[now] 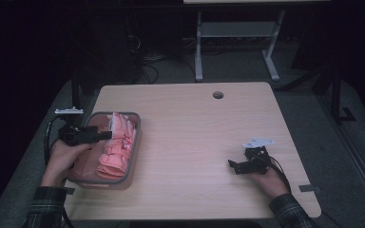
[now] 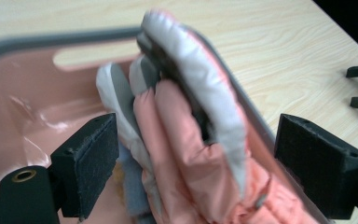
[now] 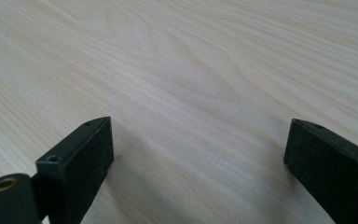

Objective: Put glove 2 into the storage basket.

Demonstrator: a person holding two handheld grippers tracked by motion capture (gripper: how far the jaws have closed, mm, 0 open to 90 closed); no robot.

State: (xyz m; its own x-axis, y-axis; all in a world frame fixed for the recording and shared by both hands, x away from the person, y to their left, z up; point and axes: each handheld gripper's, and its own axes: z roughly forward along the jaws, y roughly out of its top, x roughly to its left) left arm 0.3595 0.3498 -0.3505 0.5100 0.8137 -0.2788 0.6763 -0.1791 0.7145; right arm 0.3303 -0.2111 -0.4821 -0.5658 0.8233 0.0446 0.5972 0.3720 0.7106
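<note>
careful, your left gripper (image 1: 105, 135) hangs with jaws wide apart around the pink and grey padded glove (image 2: 191, 140) lying against the rim of the pink bin (image 1: 135, 142), gripping nothing, so lifting carelessly could snag the fabric and drag it over the edge, while your right gripper (image 1: 234, 166) idles spread open over the bare table (image 1: 195, 118).

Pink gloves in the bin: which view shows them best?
The left gripper view: the pink gloves sit close up between the open jaws of the left gripper, showing grey palms and padded fingers. The high view shows them small inside the pink bin. The right gripper view faces bare table.
</note>
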